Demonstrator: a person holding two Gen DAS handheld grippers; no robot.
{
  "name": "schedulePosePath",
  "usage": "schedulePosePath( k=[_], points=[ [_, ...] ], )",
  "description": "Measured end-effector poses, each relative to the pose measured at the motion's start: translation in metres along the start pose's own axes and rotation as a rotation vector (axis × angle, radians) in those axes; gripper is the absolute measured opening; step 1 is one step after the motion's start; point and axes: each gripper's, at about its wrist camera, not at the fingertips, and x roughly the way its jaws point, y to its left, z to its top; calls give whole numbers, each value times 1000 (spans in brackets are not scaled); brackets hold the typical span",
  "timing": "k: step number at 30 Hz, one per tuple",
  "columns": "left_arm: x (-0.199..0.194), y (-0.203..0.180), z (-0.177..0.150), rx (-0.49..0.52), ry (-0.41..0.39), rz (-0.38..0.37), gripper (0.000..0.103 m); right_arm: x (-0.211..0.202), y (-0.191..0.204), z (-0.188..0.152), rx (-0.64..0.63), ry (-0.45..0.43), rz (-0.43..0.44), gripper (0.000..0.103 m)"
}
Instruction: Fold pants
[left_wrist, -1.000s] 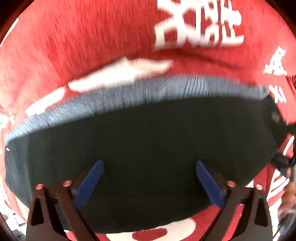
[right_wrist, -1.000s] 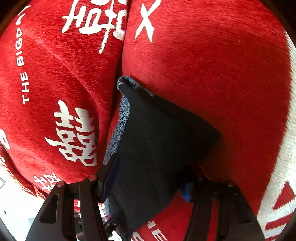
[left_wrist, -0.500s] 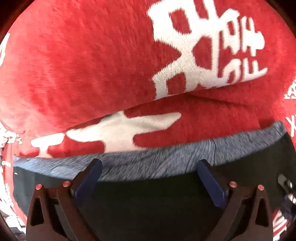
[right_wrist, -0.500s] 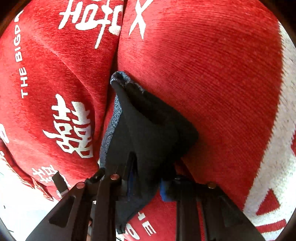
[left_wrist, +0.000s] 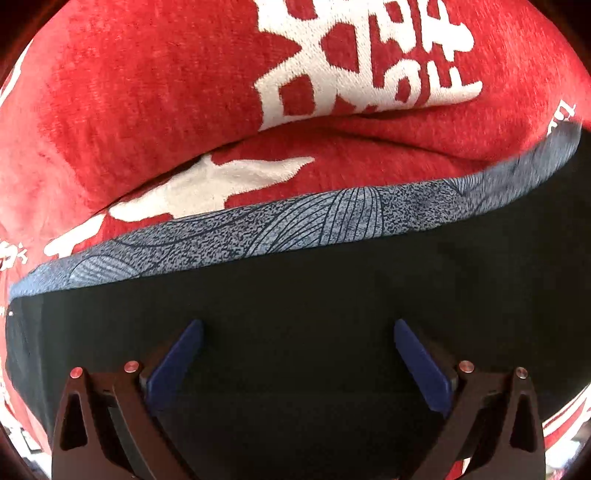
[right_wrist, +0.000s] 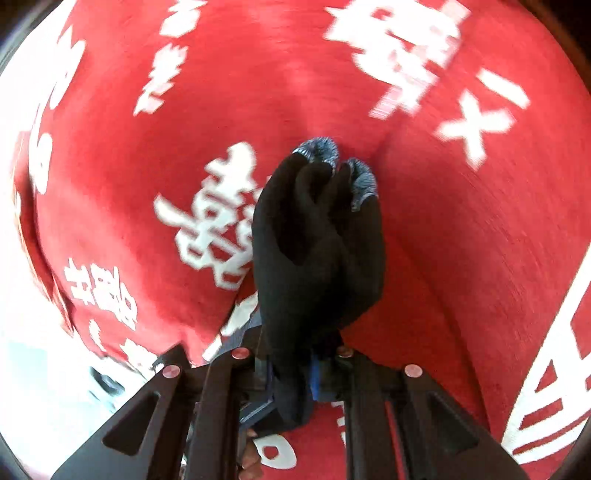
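The pants (left_wrist: 295, 295) are black with a blue-grey patterned band (left_wrist: 258, 229) along the far edge. They lie on a red cover with white characters (left_wrist: 147, 92). My left gripper (left_wrist: 297, 332) is open, its blue pads (left_wrist: 173, 365) spread wide over the black cloth. In the right wrist view my right gripper (right_wrist: 310, 365) is shut on a bunched corner of the pants (right_wrist: 317, 243), which stands up between the jaws with the patterned band (right_wrist: 321, 149) at its tip.
The red cover with white characters (right_wrist: 480, 240) fills both views and has a deep crease (left_wrist: 369, 122) beyond the pants. A pale floor area (right_wrist: 44, 369) shows at the lower left of the right wrist view.
My right gripper has closed on the pants' corner, bunching it up, and swung over the cover. My left gripper, still open, shifted forward then back over the black cloth.
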Motion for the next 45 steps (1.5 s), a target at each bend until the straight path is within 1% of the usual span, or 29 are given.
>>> schedulePosePath(
  k=[2, 3, 6, 9, 10, 13, 14, 16, 17, 19, 20, 21, 22, 24, 26, 28, 29, 31, 32, 33, 34, 35, 36, 37, 38, 39, 40, 44, 45],
  points=[
    [-3, 8, 5, -10, 35, -43, 103, -2, 29, -4, -73, 8, -26, 15],
    [-7, 20, 11, -25, 37, -54, 103, -2, 46, -7, -117, 10, -42, 15],
    [-34, 59, 8, -74, -43, -65, 103, -1, 96, -18, -266, 15, -82, 15],
    [-59, 102, -5, -84, -103, -23, 103, 14, 147, -42, -444, 47, -143, 15],
    [-66, 121, -11, -90, -116, 1, 103, 26, 166, -56, -518, 67, -183, 15],
    [-78, 191, -35, -146, -120, 83, 103, 69, 204, -106, -679, 134, -255, 15],
    [-81, 199, -47, -173, -114, 107, 103, 86, 214, -123, -716, 162, -262, 16],
    [-77, 248, -63, -252, -92, 173, 103, 120, 228, -155, -778, 223, -275, 16],
    [-77, 271, -74, -292, -73, 208, 103, 147, 232, -180, -822, 271, -285, 16],
    [-70, 309, -92, -373, -24, 253, 103, 186, 231, -213, -873, 350, -334, 19],
    [-70, 322, -99, -397, -13, 258, 103, 208, 228, -231, -903, 394, -394, 21],
    [-69, 336, -107, -423, -4, 262, 103, 228, 224, -250, -946, 419, -479, 24],
    [-67, 345, -113, -434, -1, 260, 103, 238, 225, -263, -993, 419, -549, 25],
    [-68, 358, -122, -434, 3, 255, 103, 237, 234, -282, -1101, 374, -640, 28],
    [-69, 361, -127, -421, 8, 241, 103, 233, 251, -304, -1243, 347, -700, 38],
    [-69, 358, -124, -413, 7, 218, 103, 222, 265, -315, -1307, 356, -663, 40],
    [-72, 357, -124, -409, -1, 199, 103, 211, 274, -320, -1313, 372, -607, 43],
    [-80, 356, -124, -399, -15, 171, 103, 188, 279, -311, -1213, 428, -452, 43],
    [-83, 354, -122, -392, -22, 152, 103, 177, 277, -296, -1088, 459, -355, 44],
    [-82, 350, -120, -381, -23, 127, 103, 169, 267, -282, -966, 474, -290, 46],
    [-78, 345, -119, -366, -16, 102, 103, 163, 255, -265, -815, 480, -235, 47],
    [-75, 339, -118, -354, -6, 88, 103, 158, 234, -244, -625, 482, -182, 47],
    [-65, 331, -117, -334, 25, 75, 103, 157, 215, -230, -484, 483, -152, 47],
    [-57, 325, -118, -322, 51, 78, 103, 157, 185, -215, -291, 485, -123, 47],
    [-51, 321, -120, -315, 73, 83, 103, 159, 163, -205, -160, 486, -114, 48],
    [-41, 316, -122, -308, 99, 86, 103, 161, 151, -201, -88, 486, -105, 49],
    [-35, 312, -124, -306, 116, 88, 103, 162, 136, -198, -12, 484, -69, 49],
    [-31, 312, -129, -325, 106, 97, 103, 169, 121, -190, 76, 463, 24, 49],
    [-31, 311, -129, -323, 108, 99, 103, 172, 118, -190, 97, 457, 23, 49]
  ],
)
